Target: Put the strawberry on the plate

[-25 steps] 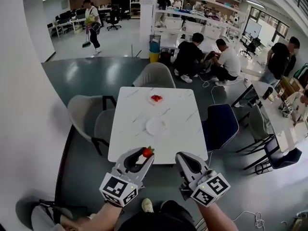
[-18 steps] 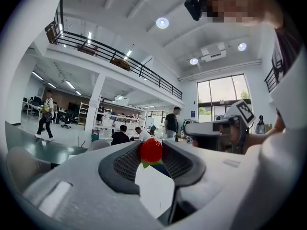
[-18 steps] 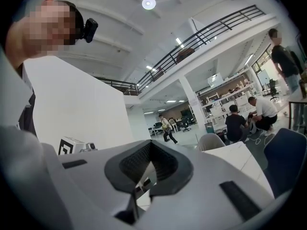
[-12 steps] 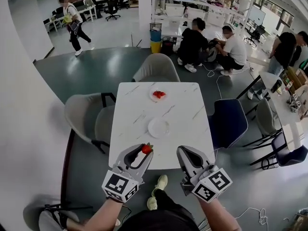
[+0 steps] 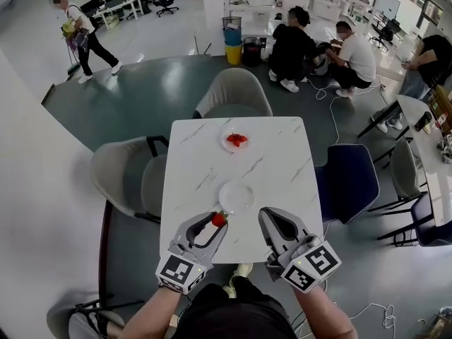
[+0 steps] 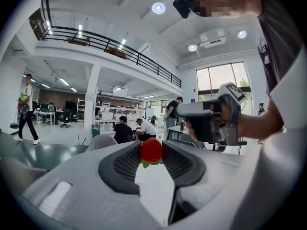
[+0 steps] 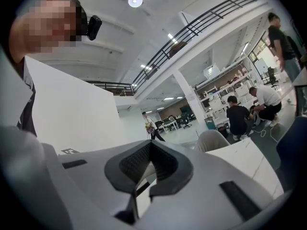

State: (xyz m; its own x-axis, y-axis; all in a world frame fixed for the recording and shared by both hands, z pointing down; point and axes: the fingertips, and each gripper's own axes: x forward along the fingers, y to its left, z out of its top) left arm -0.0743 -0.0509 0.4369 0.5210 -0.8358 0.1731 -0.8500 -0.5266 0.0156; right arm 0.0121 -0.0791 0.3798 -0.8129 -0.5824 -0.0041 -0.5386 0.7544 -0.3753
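A red strawberry (image 5: 219, 219) (image 6: 151, 151) with a green leaf is pinched between the tips of my left gripper (image 5: 217, 221), which is shut on it above the near edge of the white marble table (image 5: 275, 175). An empty white plate (image 5: 236, 196) lies on the table just beyond the strawberry. A second plate (image 5: 235, 140) at the far side holds red strawberries. My right gripper (image 5: 268, 221) hovers at the table's near edge, shut with nothing between its jaws (image 7: 151, 159). The left gripper view also shows the right gripper (image 6: 206, 121) in a hand.
Grey chairs (image 5: 233, 94) (image 5: 127, 179) stand at the table's far and left sides, a dark blue chair (image 5: 346, 182) at the right. Two people (image 5: 325, 44) crouch on the floor beyond. One person (image 5: 78, 37) walks at the far left. More tables (image 5: 431, 147) stand at the right.
Both grippers have moved forward over the table's near edge, and the strawberry is now close to the empty plate. The walking person has moved further left.
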